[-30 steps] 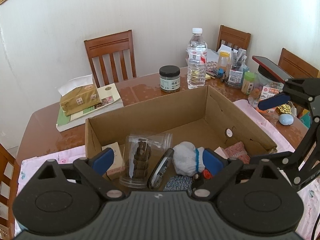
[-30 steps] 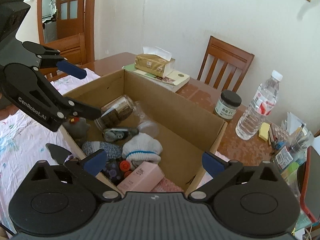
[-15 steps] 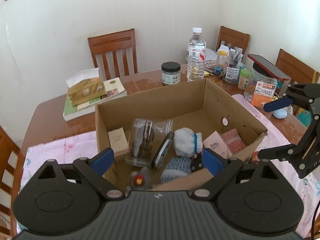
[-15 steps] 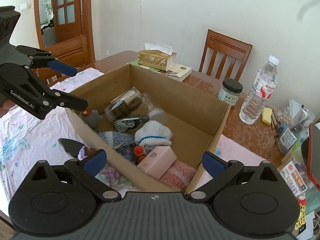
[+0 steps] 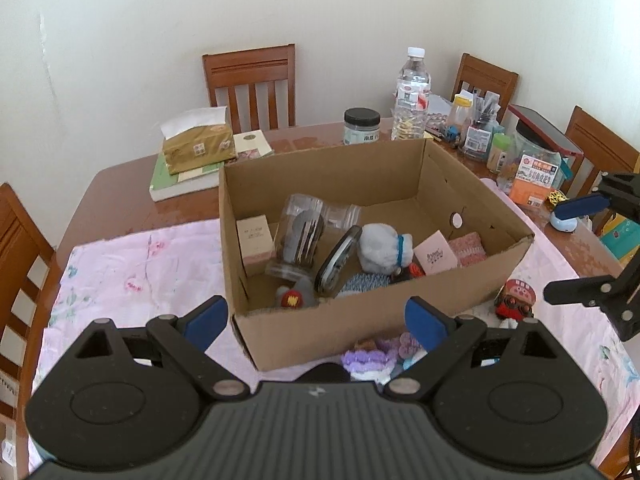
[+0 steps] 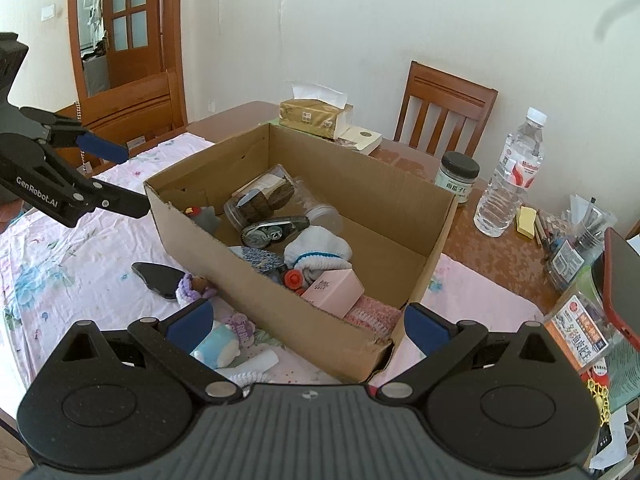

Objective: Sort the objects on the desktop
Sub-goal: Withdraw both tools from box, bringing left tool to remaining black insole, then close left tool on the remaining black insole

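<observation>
mostly done, i'd say. cardboard box [image 5: 360, 332] on the tabletop [image 5: 120, 184] already holds a clear jar [image 5: 298, 236], white sock [image 5: 380, 246], pink carton [image 6: 334, 290], tape dispenser [image 6: 272, 230] and more. left outside, on the pink cloth [image 5: 132, 280] just beside the box's near wall: purple knit pieces [image 5: 368, 358], a black flat item [image 6: 158, 278], a light blue roll [image 6: 216, 346], a red toy figure [image 5: 516, 298]. my left tool [image 5: 316, 322] is wide open and empty, above the near wall. right tool [image 6: 308, 326] also spread wide, nothing in it. next pick is probably from that loose pile.
</observation>
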A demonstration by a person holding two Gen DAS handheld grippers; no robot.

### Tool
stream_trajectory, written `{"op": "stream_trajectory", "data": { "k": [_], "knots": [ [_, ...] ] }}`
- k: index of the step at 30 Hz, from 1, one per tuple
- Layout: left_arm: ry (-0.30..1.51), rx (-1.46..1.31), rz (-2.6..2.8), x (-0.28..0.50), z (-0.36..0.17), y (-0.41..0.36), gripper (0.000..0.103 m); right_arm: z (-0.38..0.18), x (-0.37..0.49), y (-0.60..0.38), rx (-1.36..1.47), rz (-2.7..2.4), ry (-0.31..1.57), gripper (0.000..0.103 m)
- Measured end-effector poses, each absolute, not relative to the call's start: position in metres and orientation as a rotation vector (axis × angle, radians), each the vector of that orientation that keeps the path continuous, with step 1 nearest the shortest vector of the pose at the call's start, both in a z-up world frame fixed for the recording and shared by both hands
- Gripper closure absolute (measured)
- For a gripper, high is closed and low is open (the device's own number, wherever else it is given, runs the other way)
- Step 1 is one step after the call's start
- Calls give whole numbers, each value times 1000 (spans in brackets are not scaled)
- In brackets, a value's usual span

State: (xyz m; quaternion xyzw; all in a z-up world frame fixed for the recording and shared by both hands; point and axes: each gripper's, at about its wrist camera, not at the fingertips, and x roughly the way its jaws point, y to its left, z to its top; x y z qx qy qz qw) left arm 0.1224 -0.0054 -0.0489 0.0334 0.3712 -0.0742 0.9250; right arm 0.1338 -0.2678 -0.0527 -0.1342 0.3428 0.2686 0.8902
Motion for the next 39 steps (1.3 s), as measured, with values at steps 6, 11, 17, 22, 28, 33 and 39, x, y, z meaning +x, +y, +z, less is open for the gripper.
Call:
{"op": "stream_trajectory", "data": {
  "k": [6, 11, 17, 22, 28, 33, 39],
  "knots": [
    [799, 3, -109, 114, -63, 2, 8, -54, 119, -269, -276, 565, 715, 0],
    [829, -21, -80, 109, -80, 3, 8, -61, 108, -271, -268, 565, 734, 0],
    [885, -32, -51, 109, -104, 1, 8, -71, 100, -271, -239, 564, 774, 0],
    [920, -53, -12, 112, -122, -1, 8, -77, 95, -267, -242, 557, 793, 0],
    [988, -97, 66, 113, -150, -4, 8, -83, 93, -265, -218, 543, 811, 0],
    [1013, -130, 111, 114, -167, -7, 7, -89, 95, -267, -206, 529, 832, 0],
    [993, -102, 146, 120, -172, -15, 2, -94, 100, -271, -187, 513, 854, 0]
  ]
}}
